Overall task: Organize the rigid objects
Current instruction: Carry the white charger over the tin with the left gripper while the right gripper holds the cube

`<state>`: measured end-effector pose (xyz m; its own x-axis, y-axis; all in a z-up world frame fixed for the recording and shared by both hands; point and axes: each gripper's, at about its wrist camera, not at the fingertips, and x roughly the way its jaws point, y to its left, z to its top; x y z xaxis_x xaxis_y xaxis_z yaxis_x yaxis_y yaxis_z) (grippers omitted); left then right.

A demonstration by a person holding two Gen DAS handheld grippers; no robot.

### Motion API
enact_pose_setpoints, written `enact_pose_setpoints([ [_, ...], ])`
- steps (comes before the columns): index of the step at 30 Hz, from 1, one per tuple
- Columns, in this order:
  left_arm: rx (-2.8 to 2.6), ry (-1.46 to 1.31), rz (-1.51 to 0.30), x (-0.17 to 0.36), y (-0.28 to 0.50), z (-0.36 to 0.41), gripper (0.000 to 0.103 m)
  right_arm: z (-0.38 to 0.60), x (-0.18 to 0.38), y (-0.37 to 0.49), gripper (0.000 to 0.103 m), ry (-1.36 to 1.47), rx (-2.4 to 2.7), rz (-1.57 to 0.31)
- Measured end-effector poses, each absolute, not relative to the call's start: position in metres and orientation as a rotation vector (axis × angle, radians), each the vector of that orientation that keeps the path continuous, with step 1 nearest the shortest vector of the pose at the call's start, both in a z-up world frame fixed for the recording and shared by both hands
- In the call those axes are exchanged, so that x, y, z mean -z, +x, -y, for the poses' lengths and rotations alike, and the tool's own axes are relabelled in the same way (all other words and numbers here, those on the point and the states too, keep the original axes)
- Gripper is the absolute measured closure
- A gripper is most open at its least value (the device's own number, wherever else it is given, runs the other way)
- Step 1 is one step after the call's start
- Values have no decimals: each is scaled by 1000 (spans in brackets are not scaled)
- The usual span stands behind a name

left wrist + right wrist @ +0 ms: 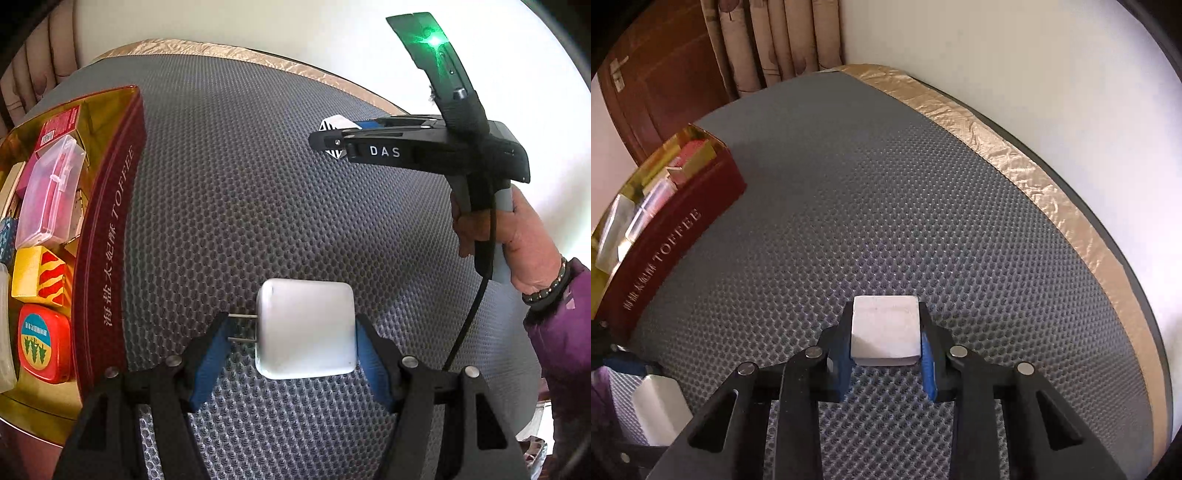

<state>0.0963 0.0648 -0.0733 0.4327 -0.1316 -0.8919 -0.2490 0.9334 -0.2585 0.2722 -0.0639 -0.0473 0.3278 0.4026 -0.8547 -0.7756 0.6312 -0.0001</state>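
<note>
A grey honeycomb mat (886, 206) covers the round tabletop (1027, 173), whose rim wears a crinkled gold band from twelve round to four o'clock in the right wrist view. Behind it stand a white wall (1015, 55), beige curtains (775, 40) at eleven o'clock and a brown wooden door (661, 85) at ten.

A dark red tin (107, 236) lettered TOFFEE, gold inside, sits at nine o'clock on the mat in the left wrist view. It holds small boxes: a clear plastic case (48, 192), a yellow box with red stripes (37, 273) and a red rounded tin (44, 343).

The left tongs (293, 332) stand wide around a white charger (306, 328) lying on the mat. Its two metal prongs point toward the left blue pad (210, 354). The right pad lies at its far side; whether either presses I cannot tell.

The right tongs (884, 332) are narrow, gripping a small white block (885, 334) with square edges and a matte, faintly scuffed face, both blue pads against its sides. It is low over the mat at six o'clock in the right wrist view. In the left wrist view these tongs sit at two o'clock, held by a hand (517, 240) with a bead bracelet and purple sleeve.
</note>
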Motion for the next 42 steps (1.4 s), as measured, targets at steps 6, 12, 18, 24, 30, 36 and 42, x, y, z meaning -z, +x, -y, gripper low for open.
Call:
enact_pose_setpoints([
  [6,-90,-367,-1135,78,112,-56,35,87,38,257,75,-388,-770,-940],
  [12,-80,-331,-1110,81,114,-49,35,134,30,213,75,-232,-686,-900],
  [18,-45,-334,-1108,77,114,-45,35,171,38,164,75,-98,-581,-860],
  [24,-44,-314,-1048,47,98,-43,35,186,42,144,75,-16,-538,-850],
  [30,-103,-336,-994,11,68,-71,35,179,43,130,75,-21,-535,-840],
  [36,-299,-287,-926,-18,60,-151,35,186,45,123,75,-7,-510,-836],
  [42,-393,-232,-955,-6,90,-226,35,185,47,121,73,-8,-489,-842],
])
